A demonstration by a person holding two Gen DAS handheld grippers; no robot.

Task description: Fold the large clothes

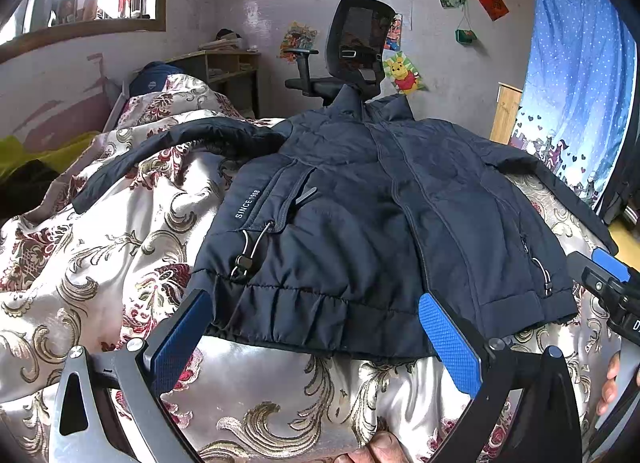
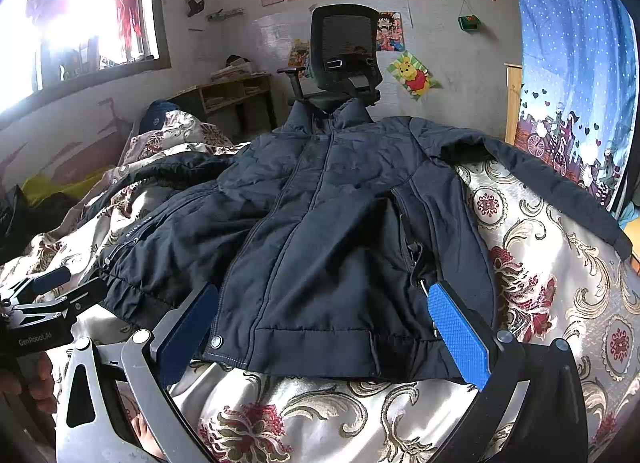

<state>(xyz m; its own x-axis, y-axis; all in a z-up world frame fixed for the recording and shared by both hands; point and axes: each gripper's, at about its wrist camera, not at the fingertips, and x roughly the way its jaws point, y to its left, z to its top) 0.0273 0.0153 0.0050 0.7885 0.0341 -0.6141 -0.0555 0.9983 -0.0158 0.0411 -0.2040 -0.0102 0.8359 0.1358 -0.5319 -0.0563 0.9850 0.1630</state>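
Both tools open, jacket [image 1: 360,215] hem just ahead.

Behind the bed there's a black mesh-back office chair [image 2: 344,51] against the wall, a yellow cartoon bear poster [image 2: 416,75] right beside it, a low wooden shelf desk [image 2: 236,93] left, and a blue polka-dot curtain [image 2: 572,63] on the right.

Left wrist: low, close at jacket [image 1: 360,203] hem, facing chair [image 1: 356,47] wall. Right wrist: same heading, beside it. Shared: jacket [image 2: 320,223], bed [image 2: 540,263], chair [image 2: 344,51].
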